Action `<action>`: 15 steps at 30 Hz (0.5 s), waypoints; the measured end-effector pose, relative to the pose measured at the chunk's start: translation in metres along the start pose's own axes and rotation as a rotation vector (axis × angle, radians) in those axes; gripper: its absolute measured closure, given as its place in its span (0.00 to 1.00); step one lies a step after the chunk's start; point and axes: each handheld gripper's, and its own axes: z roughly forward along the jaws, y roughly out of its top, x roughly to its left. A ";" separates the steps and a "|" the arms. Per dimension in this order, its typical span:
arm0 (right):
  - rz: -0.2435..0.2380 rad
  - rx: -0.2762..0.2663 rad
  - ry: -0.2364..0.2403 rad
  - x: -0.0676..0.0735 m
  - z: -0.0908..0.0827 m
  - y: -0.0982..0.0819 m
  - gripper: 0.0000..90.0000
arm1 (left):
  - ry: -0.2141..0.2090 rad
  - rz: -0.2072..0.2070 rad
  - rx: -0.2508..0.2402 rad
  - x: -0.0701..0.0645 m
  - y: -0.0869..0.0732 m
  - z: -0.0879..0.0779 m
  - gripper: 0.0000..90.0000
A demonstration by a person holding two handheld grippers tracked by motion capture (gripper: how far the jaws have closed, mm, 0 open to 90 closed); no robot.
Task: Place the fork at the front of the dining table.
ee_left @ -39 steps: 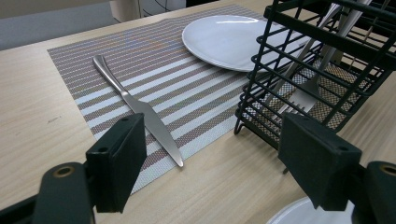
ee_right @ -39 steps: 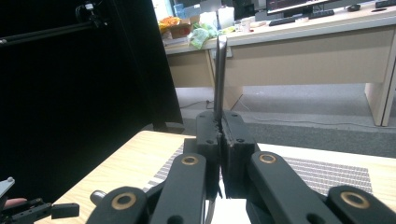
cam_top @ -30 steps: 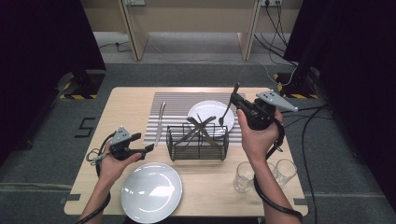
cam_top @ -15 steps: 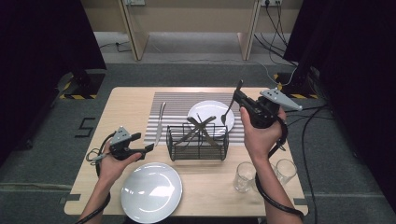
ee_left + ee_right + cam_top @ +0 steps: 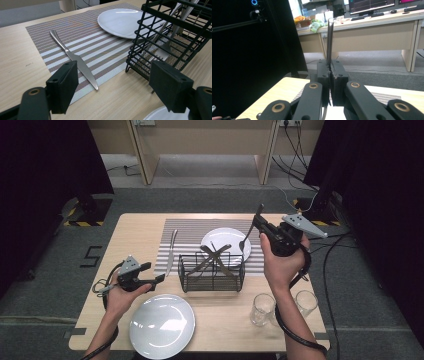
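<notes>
My right gripper [image 5: 256, 223] hovers above the table's far right, shut on a silver fork [image 5: 246, 238]. The fork's tines hang over the edge of the white plate [image 5: 224, 239] on the striped placemat [image 5: 190, 232]. In the right gripper view the fork's handle [image 5: 329, 40] rises straight up from between my right gripper's [image 5: 330, 72] closed pads. My left gripper [image 5: 159, 279] rests low at the front left, open, with nothing between its jaws. Ahead of my left gripper [image 5: 112, 92] lie a table knife [image 5: 75, 58] and a black wire basket [image 5: 172, 32].
The knife [image 5: 171, 252] lies on the placemat's left side. The basket [image 5: 212, 271] in the middle holds several pieces of cutlery. A second white plate [image 5: 161, 325] sits at the front edge. Two empty glasses [image 5: 262, 309] [image 5: 305, 302] stand at the front right.
The right gripper with the fork has drifted slightly up and to the right. The left gripper has stayed still.
</notes>
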 end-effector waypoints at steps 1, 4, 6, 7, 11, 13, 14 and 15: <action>-0.002 -0.001 -0.001 0.000 0.000 0.000 0.97 | 0.000 0.001 0.000 0.000 0.000 0.000 0.26; -0.004 -0.005 -0.007 -0.001 -0.002 0.001 0.97 | 0.000 0.000 -0.001 0.000 0.000 0.000 0.26; -0.007 -0.007 -0.009 -0.001 -0.002 0.001 0.97 | -0.001 0.000 0.000 0.000 0.000 0.000 0.26; -0.004 -0.005 -0.009 -0.002 -0.003 0.002 0.97 | -0.001 0.000 0.000 0.000 0.000 0.000 0.26; -0.002 -0.007 -0.015 -0.004 -0.004 0.001 0.97 | 0.001 0.001 -0.002 0.000 0.000 0.000 0.26; -0.002 -0.005 -0.016 -0.005 -0.004 0.001 0.97 | 0.002 0.000 -0.003 0.000 0.001 0.000 0.26; -0.001 -0.004 -0.018 -0.005 -0.004 0.001 0.97 | 0.002 -0.001 -0.003 0.000 0.000 0.000 0.26; -0.001 -0.005 -0.019 -0.005 -0.005 0.001 0.97 | 0.002 -0.001 -0.003 0.000 0.000 0.000 0.26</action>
